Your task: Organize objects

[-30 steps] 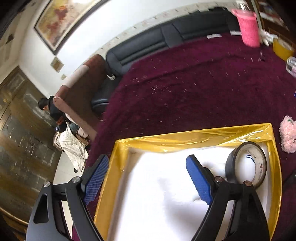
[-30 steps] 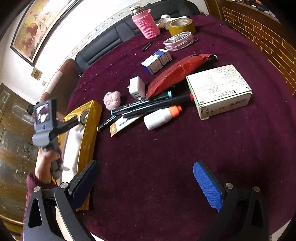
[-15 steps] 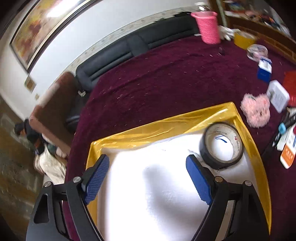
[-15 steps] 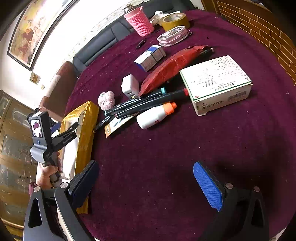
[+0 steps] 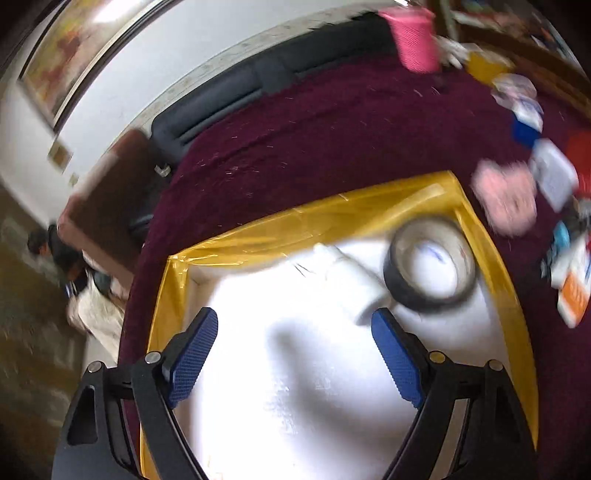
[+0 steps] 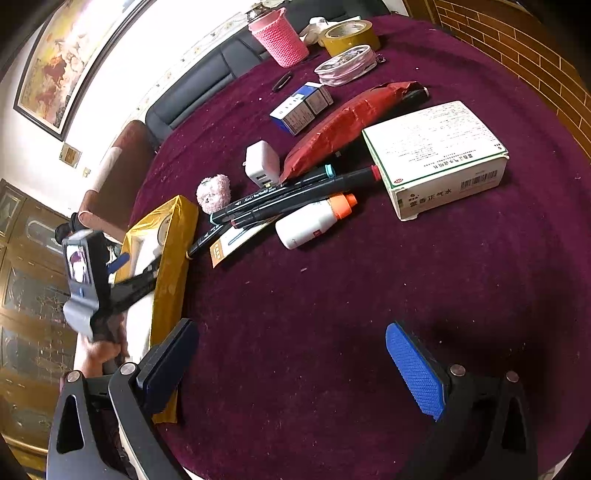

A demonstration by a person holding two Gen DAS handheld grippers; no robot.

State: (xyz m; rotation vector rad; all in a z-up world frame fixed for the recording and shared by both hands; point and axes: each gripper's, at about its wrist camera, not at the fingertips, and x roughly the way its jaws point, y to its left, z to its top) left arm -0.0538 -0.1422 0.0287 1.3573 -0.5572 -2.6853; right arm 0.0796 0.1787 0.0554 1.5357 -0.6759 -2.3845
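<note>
A gold-rimmed box with a white inside sits at the table's left; it also shows in the right wrist view. A black tape roll lies in its far right corner. My left gripper is open and empty above the box's white floor. My right gripper is open and empty over bare maroon cloth. Ahead of it lie black markers, a white bottle with an orange cap, a white carton, a red pouch, a white charger and a pink pompom.
Further back stand a pink woven cup, a yellow tape roll, a coiled cable and a small blue-white box. A black sofa lies beyond the table. A brick wall is at the right.
The left wrist view has swung right and is motion-blurred; the tape roll now sits nearer the right finger. The right gripper has moved slightly closer to the clutter.
</note>
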